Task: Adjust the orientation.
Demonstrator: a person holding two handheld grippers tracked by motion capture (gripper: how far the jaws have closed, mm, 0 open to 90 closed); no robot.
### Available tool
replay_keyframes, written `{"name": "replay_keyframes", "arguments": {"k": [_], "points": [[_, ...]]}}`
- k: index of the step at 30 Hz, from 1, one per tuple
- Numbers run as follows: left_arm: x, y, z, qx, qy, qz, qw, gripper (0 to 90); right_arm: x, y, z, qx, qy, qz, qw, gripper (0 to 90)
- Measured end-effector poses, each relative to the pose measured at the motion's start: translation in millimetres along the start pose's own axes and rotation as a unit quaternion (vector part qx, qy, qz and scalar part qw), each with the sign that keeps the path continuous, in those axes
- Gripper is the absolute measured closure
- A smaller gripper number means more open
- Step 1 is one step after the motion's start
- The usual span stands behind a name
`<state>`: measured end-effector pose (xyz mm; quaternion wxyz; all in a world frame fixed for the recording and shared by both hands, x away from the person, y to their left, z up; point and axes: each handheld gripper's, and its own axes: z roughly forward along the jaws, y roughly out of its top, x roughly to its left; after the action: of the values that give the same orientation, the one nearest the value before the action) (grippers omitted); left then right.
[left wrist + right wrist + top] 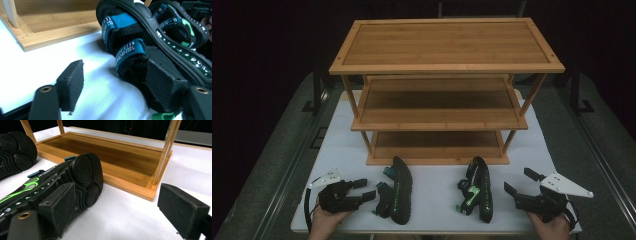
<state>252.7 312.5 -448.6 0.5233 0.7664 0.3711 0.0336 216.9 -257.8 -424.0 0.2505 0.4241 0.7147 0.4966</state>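
Two black sandals lie on their sides on the white table in front of a three-tier bamboo shelf (439, 117). The left sandal (396, 192) has blue straps (127, 37); the right sandal (478, 192) has green markings and shows its sole (85, 173). My left gripper (366, 188) stands open just left of the blue-strapped sandal, and its right pad (162, 85) is close against the straps. Just right of the green sandal, my right gripper (518, 180) is open, with its left pad (60, 205) beside the sole. Neither holds anything.
The shelf's bottom board (112, 152) is bare and sits directly behind the sandals; its middle and top boards (447, 42) are bare too. The white table (437, 200) ends close to my hands. Dark floor and rails flank it.
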Motion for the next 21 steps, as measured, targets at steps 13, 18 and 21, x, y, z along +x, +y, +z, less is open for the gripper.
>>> {"name": "replay_keyframes", "arguments": {"k": [13,18,21], "points": [[-1.8,4.2,11.6,0.058,0.018,0.015,0.9980,41.7,1.4,0.2,1.1,0.001,0.002,-0.001,1.0000,14.4],[-6.3,7.5,23.1,0.074,0.018,0.030,0.9966,44.3,1.1,0.3,0.9,0.000,0.003,0.000,1.0000,14.5],[-8.9,9.5,27.3,0.075,0.012,0.031,0.9966,46.5,0.8,0.3,0.6,0.000,0.003,0.000,1.0000,14.4]]}}
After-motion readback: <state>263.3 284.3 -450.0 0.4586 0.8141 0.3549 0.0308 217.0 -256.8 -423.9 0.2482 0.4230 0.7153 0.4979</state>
